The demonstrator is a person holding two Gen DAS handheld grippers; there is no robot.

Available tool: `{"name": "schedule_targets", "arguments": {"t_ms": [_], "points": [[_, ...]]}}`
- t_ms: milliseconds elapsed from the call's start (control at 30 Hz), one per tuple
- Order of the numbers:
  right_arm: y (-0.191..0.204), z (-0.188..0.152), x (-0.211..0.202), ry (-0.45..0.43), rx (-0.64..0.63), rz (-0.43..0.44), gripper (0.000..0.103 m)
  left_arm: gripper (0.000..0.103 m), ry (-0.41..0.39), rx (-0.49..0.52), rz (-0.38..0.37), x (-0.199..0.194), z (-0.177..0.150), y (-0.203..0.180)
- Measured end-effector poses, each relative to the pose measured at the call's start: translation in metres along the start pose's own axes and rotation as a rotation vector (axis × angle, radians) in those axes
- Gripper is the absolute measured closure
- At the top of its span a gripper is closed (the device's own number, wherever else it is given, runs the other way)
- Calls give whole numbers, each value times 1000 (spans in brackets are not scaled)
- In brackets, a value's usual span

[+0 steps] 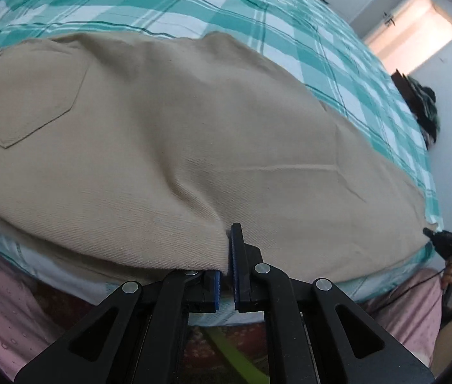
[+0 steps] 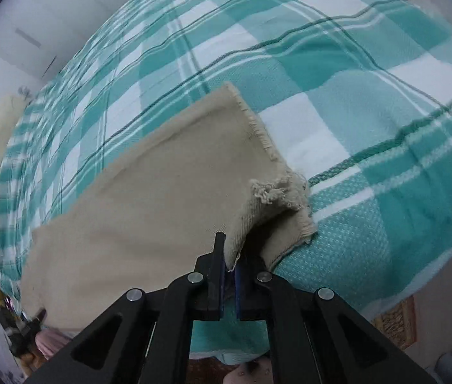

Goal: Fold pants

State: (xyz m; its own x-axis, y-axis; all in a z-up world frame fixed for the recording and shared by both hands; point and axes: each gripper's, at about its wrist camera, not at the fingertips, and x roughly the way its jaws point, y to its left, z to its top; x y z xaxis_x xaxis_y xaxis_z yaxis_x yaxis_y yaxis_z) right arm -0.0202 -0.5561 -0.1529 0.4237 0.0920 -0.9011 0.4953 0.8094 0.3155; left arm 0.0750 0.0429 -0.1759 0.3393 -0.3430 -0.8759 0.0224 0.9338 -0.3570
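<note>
Pinching the khaki pants (image 1: 168,147) near the lower frame edge, we clamp our left gripper (image 1: 225,275) on their side fold. Our right gripper (image 2: 229,272) grips the frayed hem (image 2: 270,188). The leg runs lengthwise toward the lower left over the plaid bedspread (image 2: 370,102).

a home bedroom: bed under a teal plaid blanket (image 2: 338,73), curtained window (image 1: 417,28).

No text, label, brand, number or sign can be read in either view, not on the cloth, not on the bed and not on the walls.
</note>
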Motion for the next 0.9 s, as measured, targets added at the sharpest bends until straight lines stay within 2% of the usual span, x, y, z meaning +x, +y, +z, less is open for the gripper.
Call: {"name": "schedule_targets", "arguments": {"t_ms": [100, 300, 433, 467, 500, 533, 567, 600, 633, 700, 800, 833, 900], "points": [[11, -3, -9, -30, -69, -62, 100, 99, -6, 29, 2, -7, 3, -4], [5, 2, -4, -17, -37, -54, 100, 99, 9, 40, 33, 0, -2, -5], [9, -4, 1, -10, -74, -86, 100, 93, 12, 24, 37, 3, -1, -5], [10, -5, 0, -12, -84, -89, 94, 91, 16, 21, 37, 2, -1, -4], [12, -5, -2, -21, -95, -87, 85, 80, 25, 20, 47, 1, -1, -5], [13, -7, -7, -38, -109, -86, 77, 59, 38, 24, 55, -3, -2, -6], [13, -9, -14, -62, -119, -82, 57, 45, 49, 32, 66, -9, -5, -7], [13, -12, -24, -98, -128, -76, 45, 25, 49, 37, 83, -14, -8, -7], [12, -16, -34, -139, -133, -92, 41, 20, 41, 47, 118, -24, -14, -7], [8, -24, -52, -213, -143, -184, 39, 21, 47, 77, 157, -38, -24, -6], [8, -34, -82, -354, -181, -323, 39, 23, -27, 100, 214, -73, -36, -2], [12, -34, -90, -382, -198, -329, 39, 23, -72, 104, 227, -87, -34, -3], [28, -32, -102, -424, -262, -286, 39, 21, -150, 94, 229, -104, -22, -5]]}}
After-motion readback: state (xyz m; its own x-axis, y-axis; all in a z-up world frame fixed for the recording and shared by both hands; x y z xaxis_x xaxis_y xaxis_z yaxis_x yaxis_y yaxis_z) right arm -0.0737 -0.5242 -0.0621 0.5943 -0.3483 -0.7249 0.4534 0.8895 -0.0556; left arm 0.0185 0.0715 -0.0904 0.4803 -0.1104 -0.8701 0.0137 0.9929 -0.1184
